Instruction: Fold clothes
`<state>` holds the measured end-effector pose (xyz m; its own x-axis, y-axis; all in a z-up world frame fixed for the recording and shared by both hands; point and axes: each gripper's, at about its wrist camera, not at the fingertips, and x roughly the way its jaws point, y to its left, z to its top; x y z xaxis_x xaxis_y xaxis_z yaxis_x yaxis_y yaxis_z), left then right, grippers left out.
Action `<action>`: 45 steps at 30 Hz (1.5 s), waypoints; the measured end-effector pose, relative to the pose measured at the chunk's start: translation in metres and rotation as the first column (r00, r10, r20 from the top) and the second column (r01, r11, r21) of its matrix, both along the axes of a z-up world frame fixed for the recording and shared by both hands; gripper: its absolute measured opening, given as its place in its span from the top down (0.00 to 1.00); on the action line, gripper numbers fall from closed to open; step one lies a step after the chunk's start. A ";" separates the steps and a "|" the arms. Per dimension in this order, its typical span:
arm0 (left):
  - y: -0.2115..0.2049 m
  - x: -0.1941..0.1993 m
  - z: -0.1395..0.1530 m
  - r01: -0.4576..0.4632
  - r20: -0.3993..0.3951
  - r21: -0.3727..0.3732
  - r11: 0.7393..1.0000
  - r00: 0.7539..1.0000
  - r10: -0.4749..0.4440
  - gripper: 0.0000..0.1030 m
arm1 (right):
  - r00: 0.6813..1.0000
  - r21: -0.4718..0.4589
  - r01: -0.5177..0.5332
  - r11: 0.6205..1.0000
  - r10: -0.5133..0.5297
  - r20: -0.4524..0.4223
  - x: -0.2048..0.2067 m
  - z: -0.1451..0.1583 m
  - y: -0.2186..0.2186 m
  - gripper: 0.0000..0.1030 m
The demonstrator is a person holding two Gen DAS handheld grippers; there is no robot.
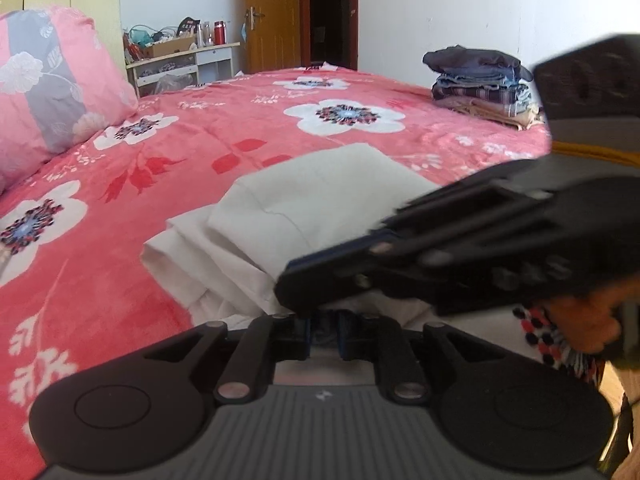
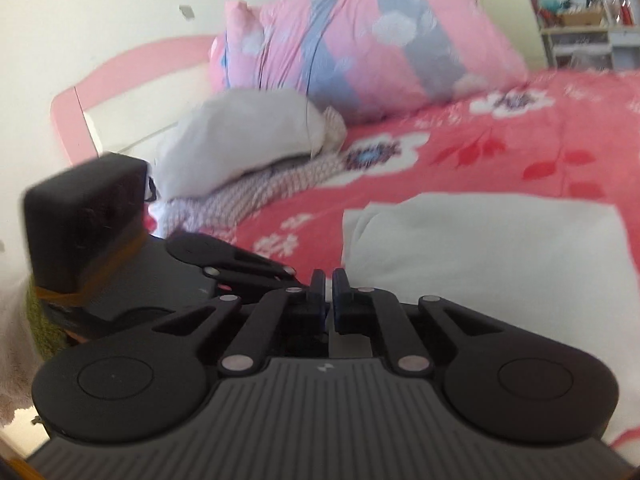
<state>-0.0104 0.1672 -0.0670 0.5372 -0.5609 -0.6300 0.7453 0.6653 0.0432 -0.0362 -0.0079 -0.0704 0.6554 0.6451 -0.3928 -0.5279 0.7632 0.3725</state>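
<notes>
A white folded garment (image 1: 312,200) (image 2: 480,248) lies on the red flowered bedspread (image 1: 240,128), just ahead of both grippers. My left gripper (image 1: 325,330) sits at the garment's near edge with its fingers a narrow gap apart. The right gripper crosses over its tips and hides them, so I cannot see whether cloth is pinched. My right gripper (image 1: 286,286) (image 2: 329,280) comes in from the right above the garment's near corner. Its jaws are shut and nothing shows between them. A hand (image 1: 588,320) holds its handle.
A stack of folded dark and striped clothes (image 1: 484,88) stands at the bed's far right. A pink and grey quilt (image 2: 360,40) leans at the headboard (image 2: 120,64), with a pale pillow (image 2: 240,140) on patterned cloth (image 2: 280,184). A door (image 1: 276,16) and cluttered shelf (image 1: 188,60) lie beyond.
</notes>
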 end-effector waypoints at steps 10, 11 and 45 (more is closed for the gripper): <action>0.040 -0.034 0.039 -0.099 0.029 -0.036 0.994 0.995 0.100 0.68 | 0.941 0.588 0.078 0.805 0.136 -0.311 0.030 -0.028 -0.062 0.64; 0.041 -0.036 0.044 -0.105 0.035 -0.057 0.993 0.994 0.107 0.68 | 0.949 0.621 0.095 0.778 0.118 -0.293 0.021 -0.024 -0.074 0.64; 0.068 0.035 -0.012 -0.566 -0.597 -0.348 0.747 0.748 0.288 0.19 | 0.835 0.315 0.275 0.908 -0.063 -0.547 0.019 -0.048 -0.179 0.47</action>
